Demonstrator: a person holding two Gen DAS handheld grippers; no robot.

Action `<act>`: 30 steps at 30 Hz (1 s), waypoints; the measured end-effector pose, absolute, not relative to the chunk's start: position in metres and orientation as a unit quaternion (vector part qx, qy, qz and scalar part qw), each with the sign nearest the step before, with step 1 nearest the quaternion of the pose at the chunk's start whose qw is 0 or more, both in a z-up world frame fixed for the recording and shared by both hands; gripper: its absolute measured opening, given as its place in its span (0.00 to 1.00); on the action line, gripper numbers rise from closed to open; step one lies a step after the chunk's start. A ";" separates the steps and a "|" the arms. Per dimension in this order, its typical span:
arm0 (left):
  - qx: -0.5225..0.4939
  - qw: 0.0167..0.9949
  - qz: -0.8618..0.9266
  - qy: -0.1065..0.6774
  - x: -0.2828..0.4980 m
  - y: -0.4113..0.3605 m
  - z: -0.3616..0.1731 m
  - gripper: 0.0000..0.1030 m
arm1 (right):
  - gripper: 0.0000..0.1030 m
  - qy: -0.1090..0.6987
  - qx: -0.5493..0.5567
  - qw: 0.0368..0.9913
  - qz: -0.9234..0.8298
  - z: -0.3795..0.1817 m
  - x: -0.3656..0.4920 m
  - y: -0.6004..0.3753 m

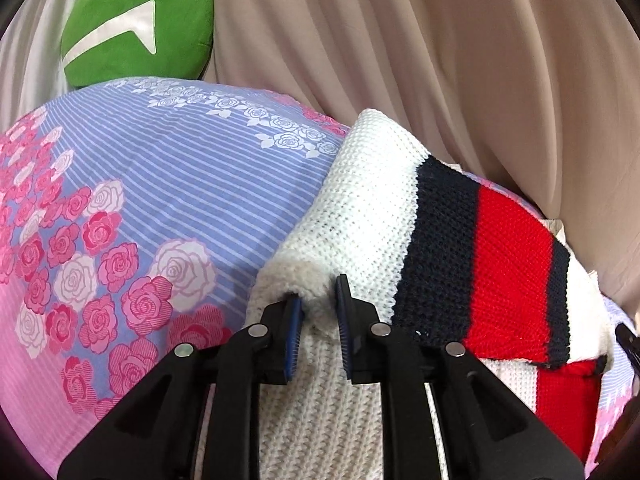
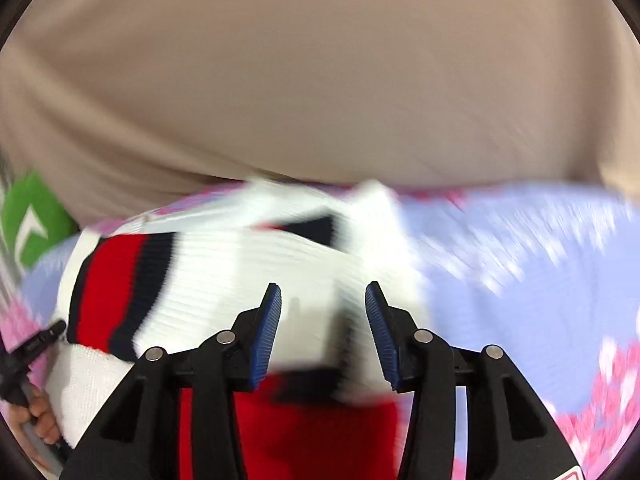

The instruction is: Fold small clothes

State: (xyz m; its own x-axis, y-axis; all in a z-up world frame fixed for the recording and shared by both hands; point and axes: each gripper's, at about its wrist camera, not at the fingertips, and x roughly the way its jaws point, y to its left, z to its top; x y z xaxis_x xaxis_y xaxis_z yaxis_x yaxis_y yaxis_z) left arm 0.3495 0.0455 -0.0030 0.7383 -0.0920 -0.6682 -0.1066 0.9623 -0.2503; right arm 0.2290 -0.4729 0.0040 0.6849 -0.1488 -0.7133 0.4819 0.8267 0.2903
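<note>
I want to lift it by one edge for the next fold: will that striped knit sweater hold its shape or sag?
The sweater will probably sag: it is a chunky, loose knit that already drapes in soft rolls over the floral bedsheet. It looks fairly thick, with a fleecy lining where the left gripper pinches it, so likely heavyish for its size. The coarse knit should grip rather than slip.

Bedsheet (image 1: 168,184) left of knit sweater (image 1: 360,216): bare, passable. Far side blocked by green cushion (image 1: 140,24) and hanging beige curtain (image 1: 440,60). Right of sweater, sheet bare too, though blurred.
</note>
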 end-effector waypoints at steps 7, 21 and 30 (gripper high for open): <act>-0.137 0.922 0.004 0.361 0.350 0.050 -0.003 0.17 | 0.08 0.376 0.236 0.889 -0.112 -0.008 0.248 -0.467; -0.139 0.921 -0.014 0.364 0.350 0.054 -0.003 0.19 | 0.19 0.330 0.291 0.885 -0.155 0.000 0.197 -0.489; -0.105 0.916 -0.086 0.378 0.222 0.112 0.012 0.68 | 0.59 0.372 0.222 0.890 -0.141 0.014 0.002 -0.406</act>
State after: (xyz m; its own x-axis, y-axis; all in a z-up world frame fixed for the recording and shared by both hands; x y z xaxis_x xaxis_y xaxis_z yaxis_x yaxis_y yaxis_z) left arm 0.2219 0.1118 0.0121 0.6998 -0.2359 -0.6743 0.0778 0.9634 -0.2564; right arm 0.0024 -0.4062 0.0142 0.6836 -0.0860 -0.7248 0.4158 0.8620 0.2899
